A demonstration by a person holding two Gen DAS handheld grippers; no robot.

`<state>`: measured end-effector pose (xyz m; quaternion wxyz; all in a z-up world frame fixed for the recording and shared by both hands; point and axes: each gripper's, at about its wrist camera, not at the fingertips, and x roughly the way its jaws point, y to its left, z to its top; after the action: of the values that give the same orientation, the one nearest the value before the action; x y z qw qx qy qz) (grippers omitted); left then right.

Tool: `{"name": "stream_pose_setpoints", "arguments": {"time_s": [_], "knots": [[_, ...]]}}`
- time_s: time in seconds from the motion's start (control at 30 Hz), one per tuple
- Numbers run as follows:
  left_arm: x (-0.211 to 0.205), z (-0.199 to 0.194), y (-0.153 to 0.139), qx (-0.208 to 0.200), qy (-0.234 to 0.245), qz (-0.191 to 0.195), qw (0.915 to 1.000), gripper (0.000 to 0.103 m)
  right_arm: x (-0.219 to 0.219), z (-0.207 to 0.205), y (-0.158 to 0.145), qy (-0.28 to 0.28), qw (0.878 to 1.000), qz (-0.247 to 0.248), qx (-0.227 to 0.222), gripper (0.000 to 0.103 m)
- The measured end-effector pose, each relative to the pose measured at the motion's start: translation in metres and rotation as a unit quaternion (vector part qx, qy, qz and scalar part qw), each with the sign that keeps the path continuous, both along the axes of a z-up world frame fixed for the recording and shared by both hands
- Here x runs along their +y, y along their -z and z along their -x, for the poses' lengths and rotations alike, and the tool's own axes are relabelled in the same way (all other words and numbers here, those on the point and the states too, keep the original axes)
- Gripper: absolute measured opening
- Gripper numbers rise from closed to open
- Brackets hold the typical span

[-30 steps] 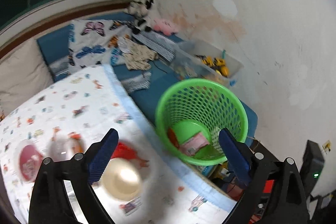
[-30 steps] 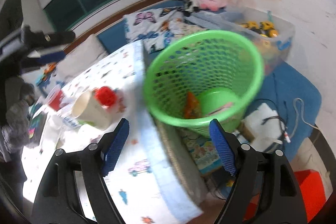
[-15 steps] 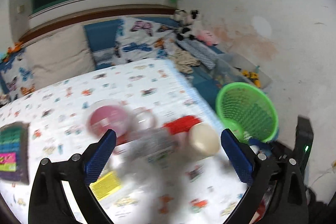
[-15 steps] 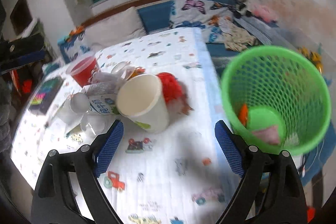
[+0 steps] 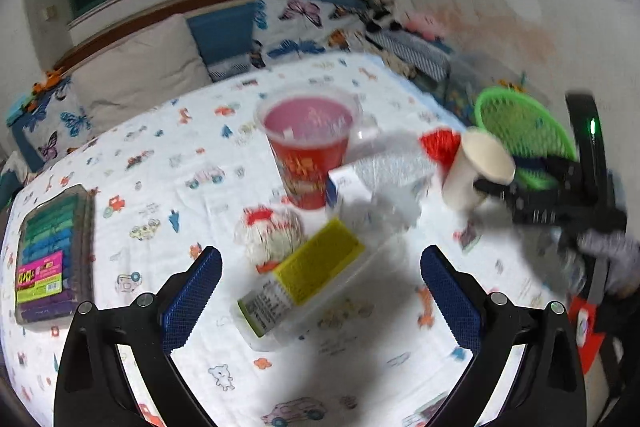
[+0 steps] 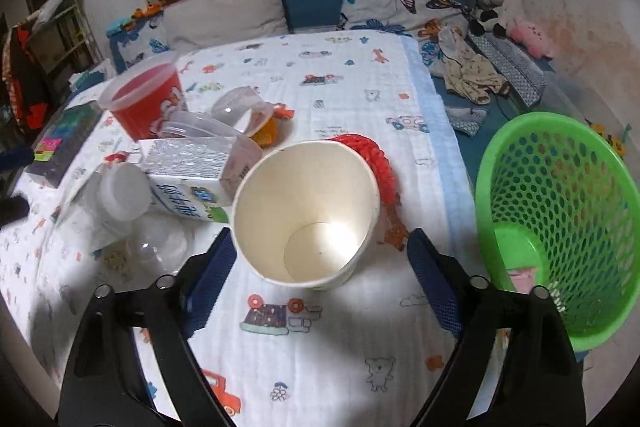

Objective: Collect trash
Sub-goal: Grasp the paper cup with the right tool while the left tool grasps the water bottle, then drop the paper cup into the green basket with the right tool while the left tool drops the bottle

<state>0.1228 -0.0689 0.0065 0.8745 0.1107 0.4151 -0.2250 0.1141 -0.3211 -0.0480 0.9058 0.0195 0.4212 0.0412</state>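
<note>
Bed w/ printed sheet [image 6: 360, 75]: paper cup [image 6: 306, 211], milk carton [image 6: 188, 179], red tub [image 6: 144, 99], marker box [image 5: 50, 251].

Bare cloth [image 6: 340, 359] near the camera, clutter behind paper cup [image 6: 306, 211], basket [image 6: 560, 211] beside table edge

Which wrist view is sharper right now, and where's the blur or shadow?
Right wrist view: sharp; paper cup and green basket crisp, dark shadow at lower left. Left wrist view: motion-smeared across red cup and yellow-labelled bottle; its own hand-held gripper stays crisp.
</note>
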Motion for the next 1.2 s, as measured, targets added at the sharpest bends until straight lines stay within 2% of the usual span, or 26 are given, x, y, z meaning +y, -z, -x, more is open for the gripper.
{"name": "stream_pose_setpoints", "arguments": {"time_s": [0.1, 0.13, 0.17, 0.33, 0.6, 0.7, 0.9, 1.03, 1.2], "knots": [[-0.005, -0.004, 0.014, 0.009, 0.022, -0.024, 0.9994, 0.096, -0.002, -0.002, 0.001, 0.001, 1.0, -0.005, 0.004, 0.069], [-0.007, -0.006, 0.017, 0.015, 0.035, -0.03, 0.9988, 0.096, -0.002, -0.001, 0.001, 0.001, 1.0, -0.006, 0.004, 0.062], [-0.009, -0.008, 0.02, 0.017, 0.043, -0.034, 0.9984, 0.096, -0.003, -0.001, 0.001, 0.0, 1.0, -0.01, 0.005, 0.059], [-0.017, -0.018, 0.033, 0.023, 0.084, -0.064, 0.9941, 0.096, -0.009, 0.007, -0.005, 0.0, 1.0, -0.02, 0.003, 0.059], [-0.019, -0.04, 0.053, 0.052, 0.116, -0.075, 0.989, 0.094, -0.027, 0.027, -0.021, 0.009, 0.998, -0.055, -0.001, 0.059], [-0.022, -0.042, 0.057, 0.067, 0.136, -0.072, 0.9859, 0.077, -0.036, 0.033, -0.03, 0.017, 0.998, -0.063, -0.008, 0.059], [-0.027, -0.043, 0.063, 0.079, 0.147, -0.06, 0.9841, 0.068, -0.064, 0.039, -0.048, 0.043, 0.995, -0.087, -0.022, 0.059], [-0.028, -0.039, 0.062, 0.071, 0.144, -0.062, 0.9851, 0.062, -0.086, 0.041, -0.056, 0.073, 0.993, -0.085, -0.033, 0.059], [-0.025, -0.032, 0.059, 0.086, 0.132, -0.051, 0.9863, 0.053, -0.121, 0.041, -0.056, 0.121, 0.989, -0.073, -0.037, 0.059]]}}
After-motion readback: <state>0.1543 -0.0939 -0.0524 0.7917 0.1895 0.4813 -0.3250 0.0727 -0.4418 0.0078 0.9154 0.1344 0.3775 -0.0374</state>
